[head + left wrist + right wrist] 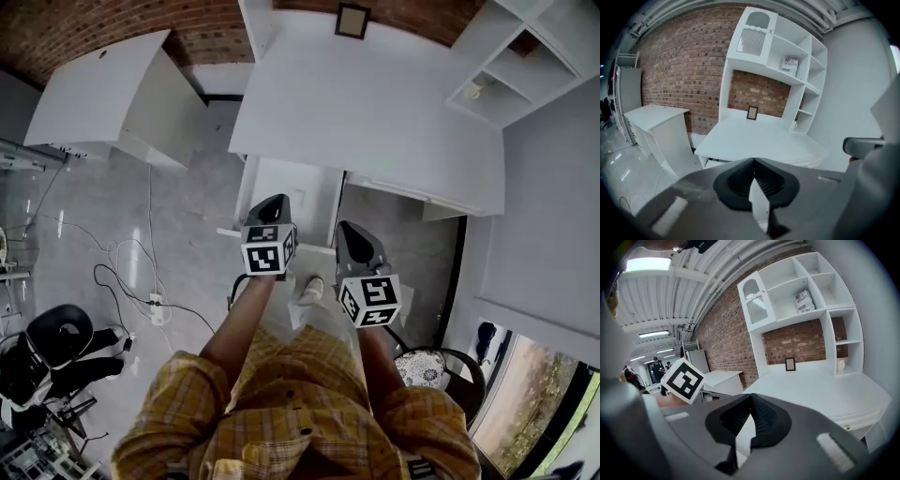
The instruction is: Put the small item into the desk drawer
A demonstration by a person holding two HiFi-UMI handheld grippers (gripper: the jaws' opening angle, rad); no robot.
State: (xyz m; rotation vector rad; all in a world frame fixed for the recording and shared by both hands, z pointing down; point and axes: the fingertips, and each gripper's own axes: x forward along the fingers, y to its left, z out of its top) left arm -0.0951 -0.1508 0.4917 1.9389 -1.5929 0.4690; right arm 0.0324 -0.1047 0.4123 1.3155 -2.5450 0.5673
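I stand in front of a white desk (375, 103). A white drawer (286, 192) juts out under its front edge. My left gripper (272, 202) hangs over that drawer. In the left gripper view its jaws (753, 160) meet at the tips, shut, with nothing between them. My right gripper (349, 228) is beside it, to the right. Its jaws (751, 395) also meet, shut and empty. A small dark picture frame (352, 21) stands at the desk's back edge. A white mug (794, 124) sits in a low shelf cubby. I see no small item in either gripper.
A white shelf unit (525, 56) rises at the desk's right end. A second white desk (112, 94) stands to the left. Cables (131, 272) lie on the floor at the left. A black chair (56, 337) and a round stool (436, 370) flank me.
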